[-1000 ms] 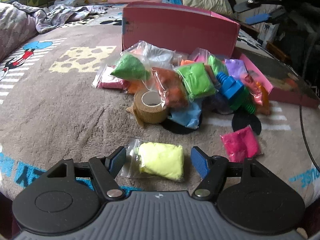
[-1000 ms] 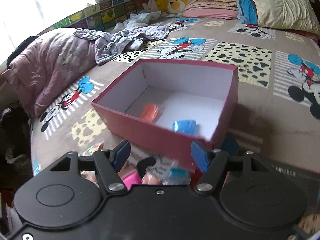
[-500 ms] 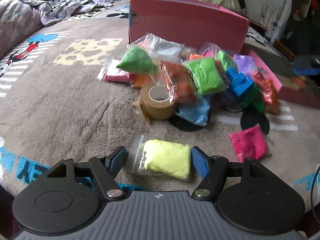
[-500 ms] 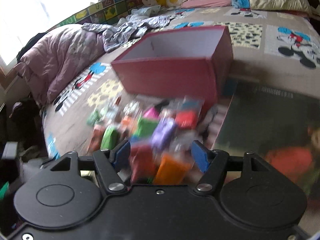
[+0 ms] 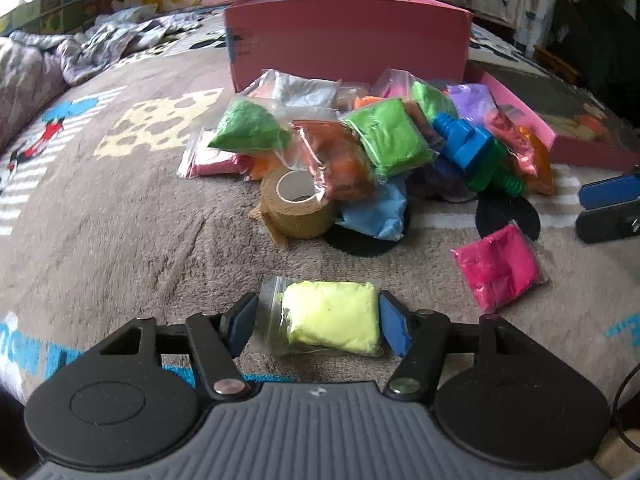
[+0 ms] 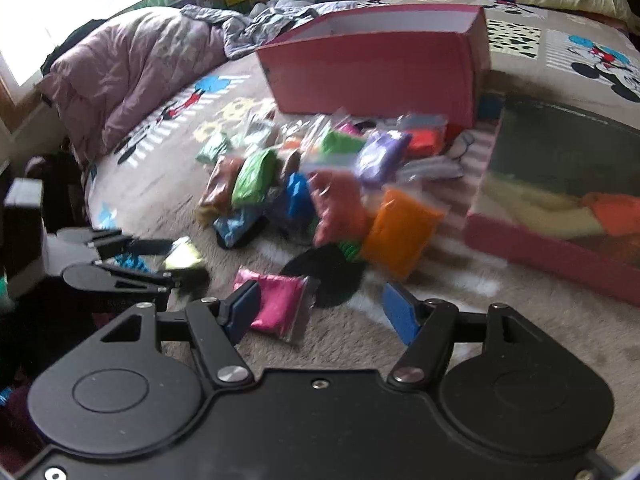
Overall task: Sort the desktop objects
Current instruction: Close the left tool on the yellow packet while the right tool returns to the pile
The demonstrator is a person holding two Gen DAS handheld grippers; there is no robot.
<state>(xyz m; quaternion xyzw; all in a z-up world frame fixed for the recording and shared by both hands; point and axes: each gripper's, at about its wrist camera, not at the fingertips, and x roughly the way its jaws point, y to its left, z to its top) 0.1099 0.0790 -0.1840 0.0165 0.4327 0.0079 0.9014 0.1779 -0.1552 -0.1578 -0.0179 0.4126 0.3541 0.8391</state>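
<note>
A yellow clay bag (image 5: 332, 322) lies on the brown blanket between the fingers of my left gripper (image 5: 318, 324). Its jaws are closing, and both blue pads touch the bag's sides. The right wrist view shows the same grip from the side, with the yellow clay bag (image 6: 182, 256) in the left gripper (image 6: 172, 258). My right gripper (image 6: 320, 300) is open low over the blanket, with a pink clay bag (image 6: 280, 304) beside its left finger. A pile of coloured clay bags (image 5: 384, 136) lies before the pink box (image 5: 348, 40).
A brown tape roll (image 5: 296, 204) and a blue and green toy bolt (image 5: 476, 156) sit in the pile. The box lid (image 6: 560, 200) lies to the right. Crumpled bedding (image 6: 132, 76) lies on the left, with pillows and plush toys behind. The right gripper's fingers (image 5: 608, 208) enter at the right edge.
The left jaws have narrowed onto the yellow bag. The right gripper has swung from over the box down to the pile, close to the pink bag.
</note>
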